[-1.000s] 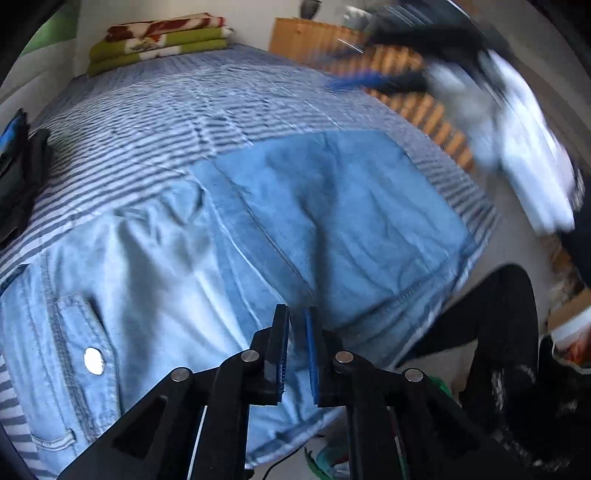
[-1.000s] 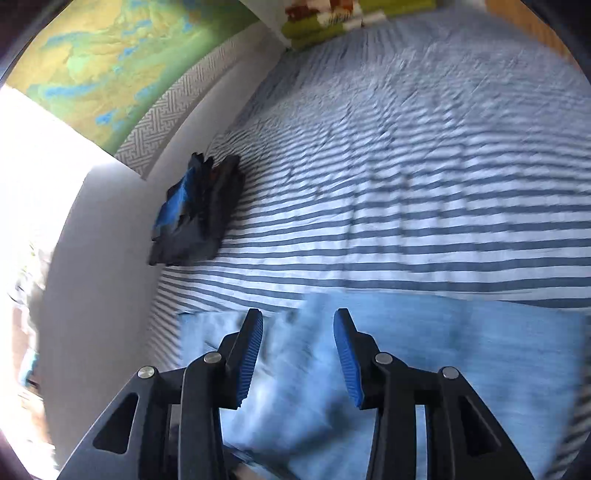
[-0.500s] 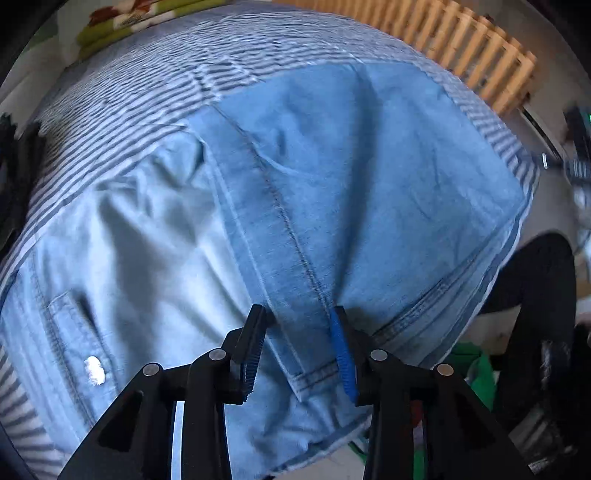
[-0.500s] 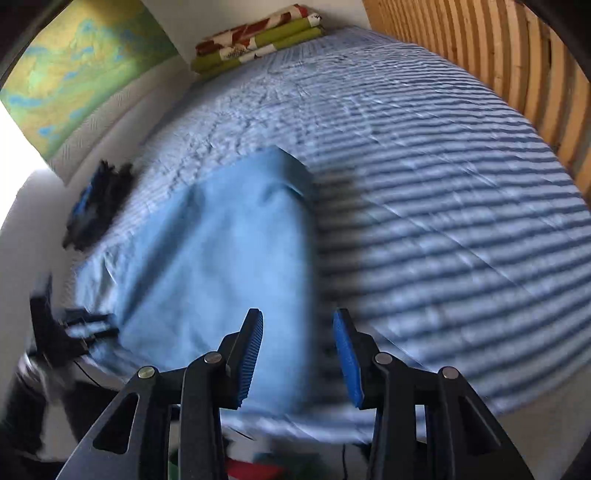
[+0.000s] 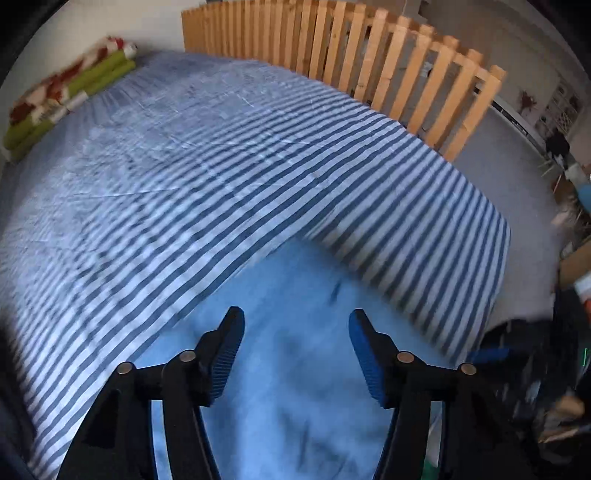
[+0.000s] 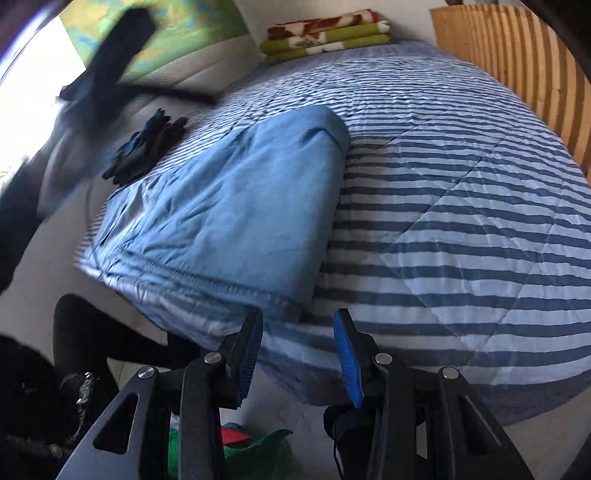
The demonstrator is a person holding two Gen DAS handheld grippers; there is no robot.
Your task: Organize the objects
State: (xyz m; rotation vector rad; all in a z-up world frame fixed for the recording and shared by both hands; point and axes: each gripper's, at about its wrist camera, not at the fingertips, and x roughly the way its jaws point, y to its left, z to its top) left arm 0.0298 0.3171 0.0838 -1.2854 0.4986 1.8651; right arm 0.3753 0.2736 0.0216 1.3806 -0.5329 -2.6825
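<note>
Right gripper (image 6: pixel 297 354): fingers parted, holding nothing, poised just off the near edge of the bed (image 6: pixel 461 229), beside the hemmed corner of the denim shirt (image 6: pixel 229 221). Left gripper (image 5: pixel 295 350): fingers spread wide and empty, hovering over the blurred blue cloth of the same shirt (image 5: pixel 295 387).

The shirt lies folded into a rough rectangle on the bed's near left portion, its stitched hem along the mattress edge. Judgement: soft, limp and light, but thicker where layers stack; it will sag and unfold if lifted by one point. Best taken at the hem corners or the folded edge, one gripper each.

Farther left, a dark bundle of clothing (image 6: pixel 144 151) rests near the wall. At the far end, folded blankets (image 6: pixel 325 33) are stacked. Wooden slat railing (image 5: pixel 369 66) bounds the far side. No containers can be made out.
</note>
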